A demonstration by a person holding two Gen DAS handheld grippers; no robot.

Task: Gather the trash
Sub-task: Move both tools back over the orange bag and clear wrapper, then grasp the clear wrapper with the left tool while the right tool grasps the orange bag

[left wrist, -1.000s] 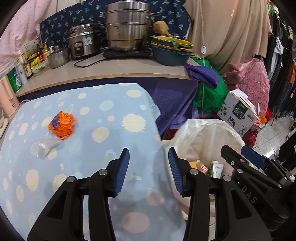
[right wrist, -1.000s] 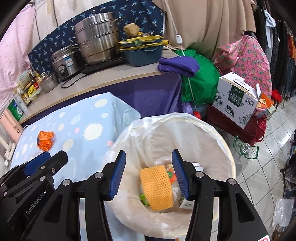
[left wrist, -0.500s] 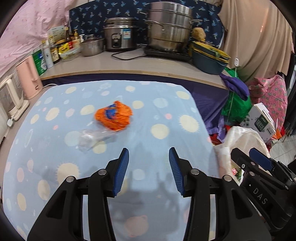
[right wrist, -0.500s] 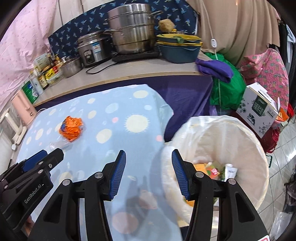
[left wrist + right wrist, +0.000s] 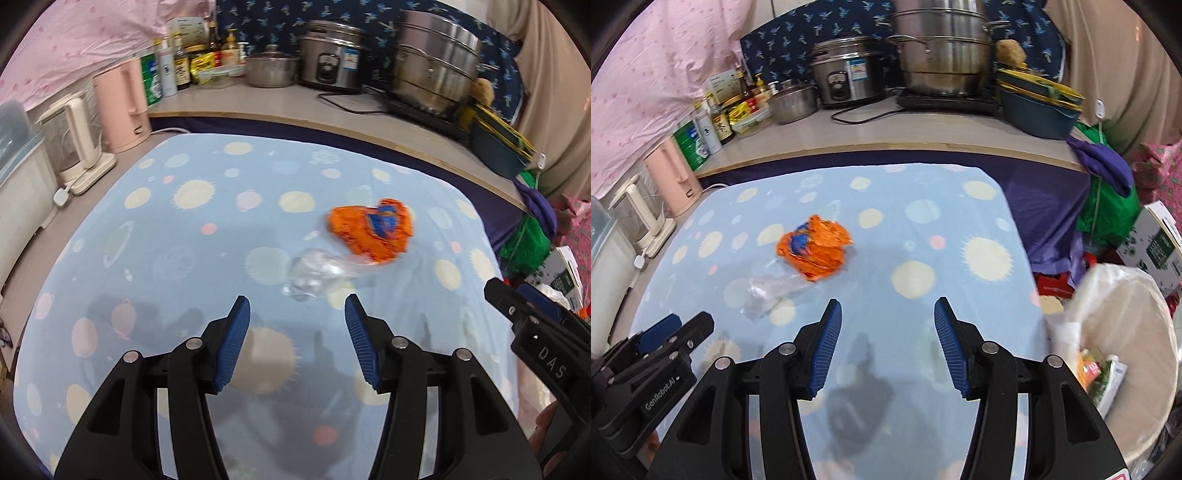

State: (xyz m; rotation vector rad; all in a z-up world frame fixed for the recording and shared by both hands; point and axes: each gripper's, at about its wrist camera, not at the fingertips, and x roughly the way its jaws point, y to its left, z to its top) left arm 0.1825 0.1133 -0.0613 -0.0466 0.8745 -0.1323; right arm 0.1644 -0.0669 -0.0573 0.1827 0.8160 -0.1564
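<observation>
A crumpled orange wrapper (image 5: 373,232) (image 5: 814,247) with a blue patch lies on the spotted light-blue tablecloth (image 5: 184,236) (image 5: 923,229). Beside it lies a clear plastic scrap (image 5: 317,271) (image 5: 768,291). My left gripper (image 5: 295,314) hovers just short of the clear scrap, its jaws opening with nothing between them. My right gripper (image 5: 884,314) hangs over the cloth to the right of the wrapper, jaws also opening and empty. The white-lined trash bin (image 5: 1137,295) stands off the table's right edge with several discarded packets inside.
A counter behind holds a pink kettle (image 5: 122,107), bottles, a rice cooker (image 5: 846,74), a big steel pot (image 5: 436,62) and stacked bowls (image 5: 1038,103). A green bag, purple cloth and a cardboard box (image 5: 1160,243) crowd the floor at right.
Both grippers swung left from over the bin to over the table. The wrapper and clear scrap now lie close ahead. Both pairs of jaws stand wider.
</observation>
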